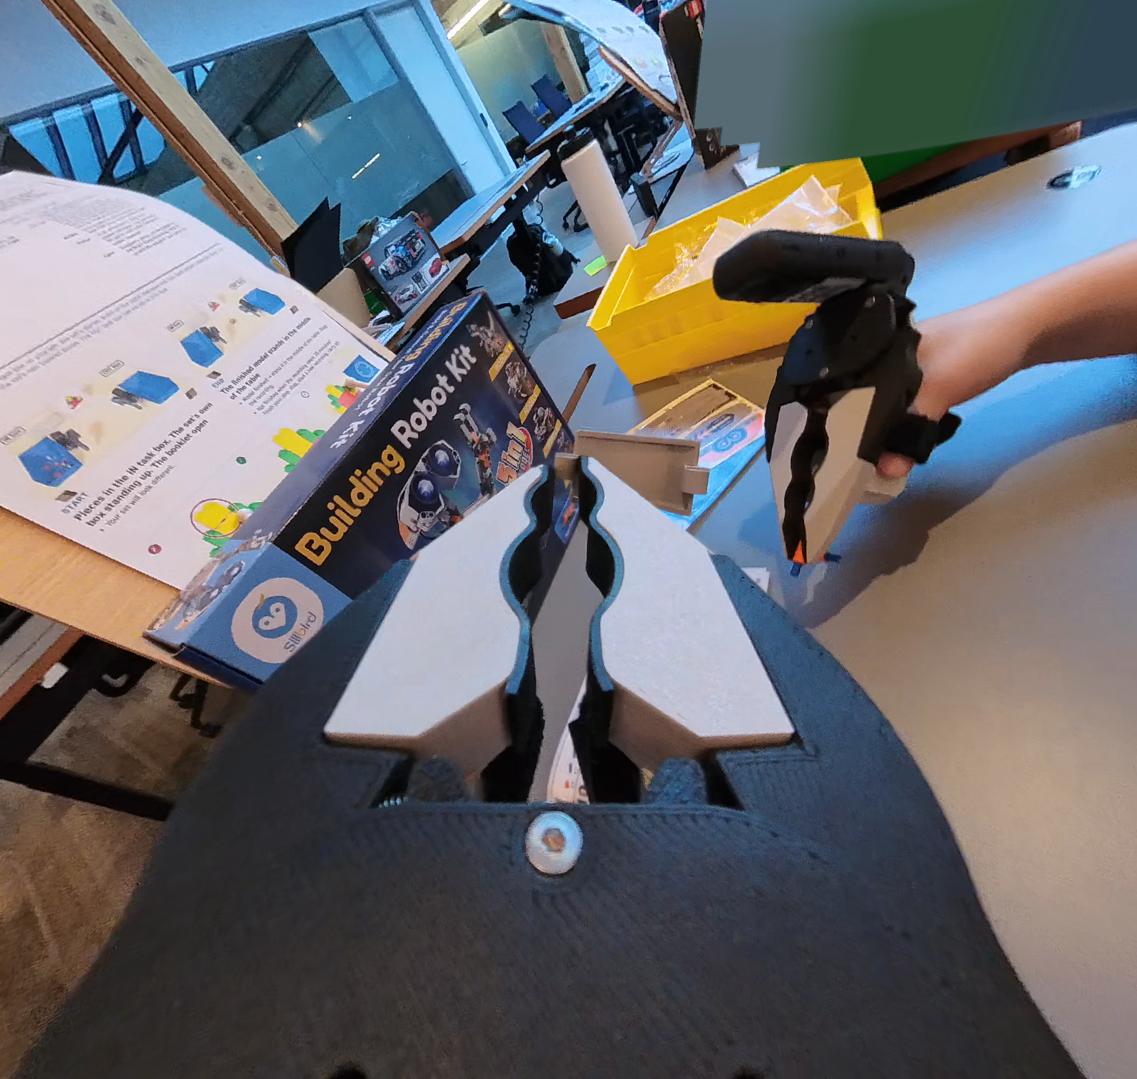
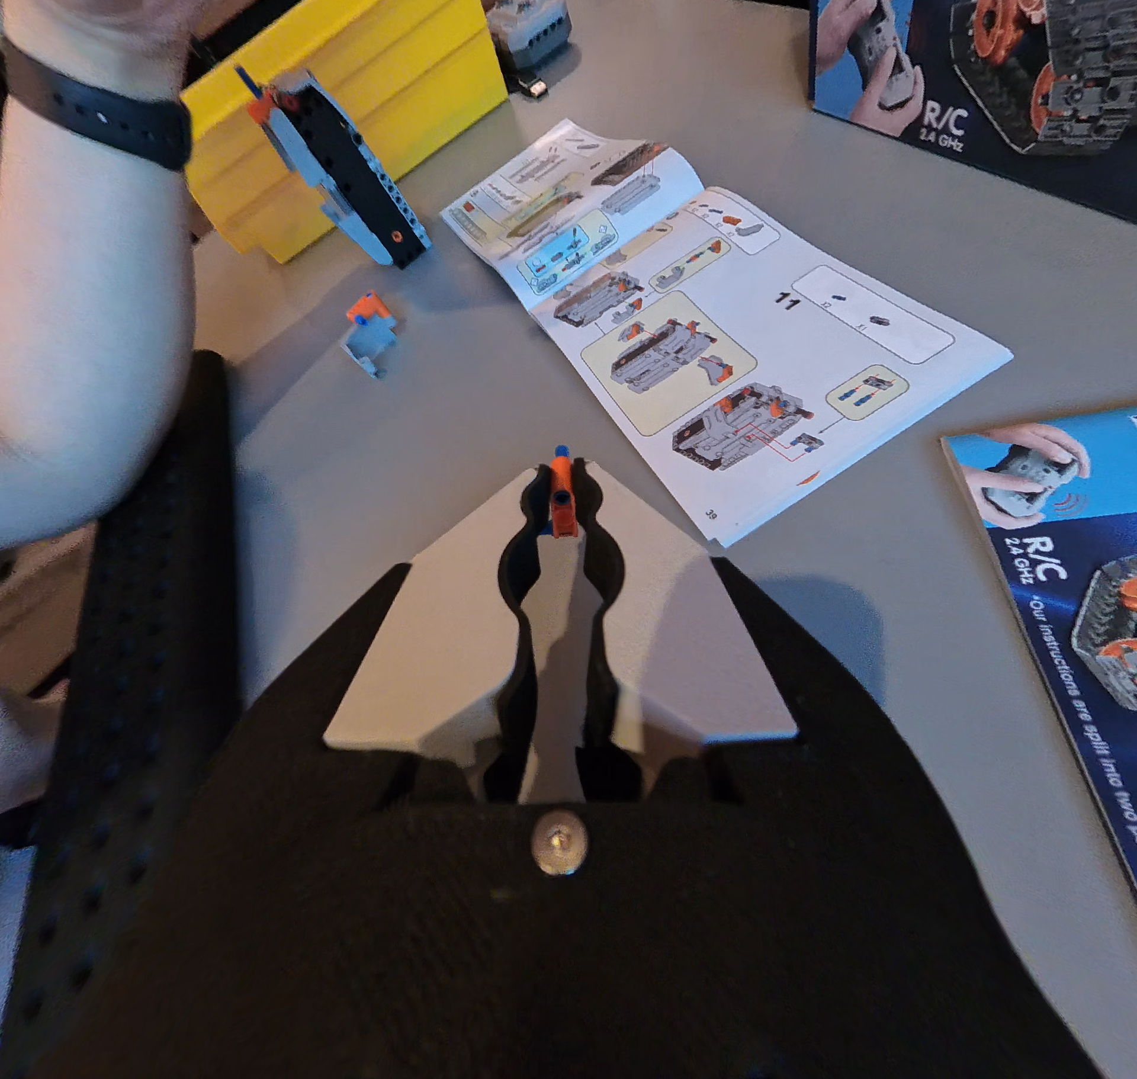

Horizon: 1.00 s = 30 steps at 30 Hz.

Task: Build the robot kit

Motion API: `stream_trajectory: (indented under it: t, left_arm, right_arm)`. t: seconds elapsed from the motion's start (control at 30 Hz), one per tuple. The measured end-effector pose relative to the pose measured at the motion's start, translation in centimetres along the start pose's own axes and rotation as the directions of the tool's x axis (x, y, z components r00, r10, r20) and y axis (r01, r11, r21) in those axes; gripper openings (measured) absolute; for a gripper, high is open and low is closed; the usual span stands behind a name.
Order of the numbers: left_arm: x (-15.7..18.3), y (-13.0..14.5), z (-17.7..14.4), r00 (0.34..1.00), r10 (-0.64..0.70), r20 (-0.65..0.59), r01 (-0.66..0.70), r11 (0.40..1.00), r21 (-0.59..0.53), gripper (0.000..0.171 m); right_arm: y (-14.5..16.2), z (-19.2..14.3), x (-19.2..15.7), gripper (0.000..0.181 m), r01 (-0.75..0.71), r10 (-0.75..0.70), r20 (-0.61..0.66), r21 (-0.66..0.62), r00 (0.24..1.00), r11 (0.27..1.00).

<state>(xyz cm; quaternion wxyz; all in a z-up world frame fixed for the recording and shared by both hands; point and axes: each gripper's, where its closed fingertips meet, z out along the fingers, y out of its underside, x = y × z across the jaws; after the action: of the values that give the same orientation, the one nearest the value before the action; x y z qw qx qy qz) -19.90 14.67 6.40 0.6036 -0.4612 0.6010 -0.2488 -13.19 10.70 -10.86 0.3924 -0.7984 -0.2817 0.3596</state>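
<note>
Right claw [image 2: 561, 499]: closed on one small orange piece [image 2: 561, 511] with blue pins, pinched at the tips above the desk [image 2: 800, 619]. The left wrist view shows this claw [image 1: 806, 548] from outside, held by a hand [image 1: 960, 366], tips pointing down just over the desk.

Left claw [image 1: 569, 474]: closed on a grey-and-black beam assembly [image 1: 640, 465], gripped at one end. The right wrist view shows the full assembly [image 2: 341, 166]: long, tilted, with an orange end, in front of the yellow bin [image 2: 381, 96].

Right wrist view only:
- one small grey-and-orange sub-part [image 2: 371, 336], lying loose on the desk, apart from both claws;
- one open instruction booklet [image 2: 707, 323], flat, beyond the right claw;
- one closed booklet [image 2: 1058, 588] at the right edge;
- one blue box [image 2: 984, 46] standing at the far right;
- one grey battery unit [image 2: 532, 28] beside the bin;
- a wrist with a black strap [image 2: 92, 114].

Left wrist view only:
- one dark blue kit box [image 1: 394, 483], lying tilted beside the left claw;
- one printed sheet [image 1: 141, 342] on a sloped wooden board;
- clear bags [image 1: 750, 237] inside the bin [image 1: 689, 317];
- one white cylinder [image 1: 597, 194] behind it.

Surface: plain grey desk. Room: office with glass partitions, further desks and chairs.
</note>
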Motion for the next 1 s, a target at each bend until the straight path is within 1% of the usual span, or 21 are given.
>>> stream_trajectory:
  t: [0.07,0.13,0.2,0.3,0.37,0.43,0.53,0.63,0.7,0.73,0.8,0.9,1.0]
  left_arm:
    - [0.5,0.1,0.1,1.0,0.012,-0.021,-0.013,1.0,-0.013,0.006]
    - [0.7,0.6,0.3,0.999,0.027,-0.03,-0.028,0.999,-0.034,0.006]
    - [0.8,1.5,0.4,0.999,0.042,-0.034,-0.044,0.996,-0.075,0.006]
    - [1.6,1.7,0.4,0.996,0.058,-0.071,-0.065,0.993,-0.101,0.006]
    - [2.4,1.9,0.6,0.992,0.069,-0.104,-0.082,0.988,-0.127,0.006]
    - [2.7,2.0,0.7,0.99,0.086,-0.114,-0.102,0.984,-0.143,0.006]
    - [3.0,2.3,0.7,0.988,0.083,-0.133,-0.105,0.98,-0.167,0.006]
    - [3.4,2.7,0.7,0.986,0.067,-0.154,-0.096,0.977,-0.191,0.006]
    - [3.7,2.8,1.0,0.984,0.069,-0.163,-0.1,0.976,-0.195,0.006]
    - [3.9,2.7,1.3,0.984,0.074,-0.164,-0.106,0.975,-0.197,0.006]
    - [4.1,2.3,1.8,0.982,0.09,-0.163,-0.121,0.974,-0.191,0.006]
    - [4.6,1.4,2.3,0.979,0.116,-0.166,-0.146,0.973,-0.181,0.006]
    - [4.9,1.0,2.6,0.974,0.163,-0.158,-0.194,0.96,-0.203,0.006]
  right_arm:
    - [-1.1,-0.6,-0.2,0.007,-0.054,0.052,0.046,0.048,0.998,0.997]
    - [-3.2,-1.5,-0.6,0.007,-0.141,0.128,0.121,0.112,0.984,0.984]
    - [-5.4,-2.4,-1.4,0.007,-0.19,0.163,0.201,0.126,0.966,0.974]
    - [-8.2,-3.2,-2.6,0.007,-0.16,0.135,0.244,0.084,0.96,0.984]
    - [-10.0,-3.5,-3.4,0.007,-0.108,0.094,0.244,0.046,0.965,0.993]
    - [-12.0,-3.6,-4.1,0.007,-0.067,0.057,0.247,0.034,0.967,0.997]
    - [-14.2,-3.7,-5.0,0.007,-0.079,0.064,0.285,0.041,0.956,0.996]
    - [-14.6,-3.3,-5.5,0.007,-0.103,0.077,0.311,0.066,0.947,0.993]
    - [-13.5,-2.8,-5.8,0.007,-0.091,0.084,0.319,0.005,0.944,0.996]
    - [-13.3,-2.7,-6.0,0.007,-0.071,0.068,0.312,-0.004,0.948,0.997]
    - [-13.4,-2.7,-6.2,0.007,-0.055,0.051,0.298,0.004,0.953,0.999]
    - [-13.1,-2.8,-6.8,0.007,-0.048,0.048,0.312,-0.007,0.949,0.999]
    - [-13.2,-3.0,-6.9,0.007,-0.034,0.033,0.293,-0.001,0.955,0.999]
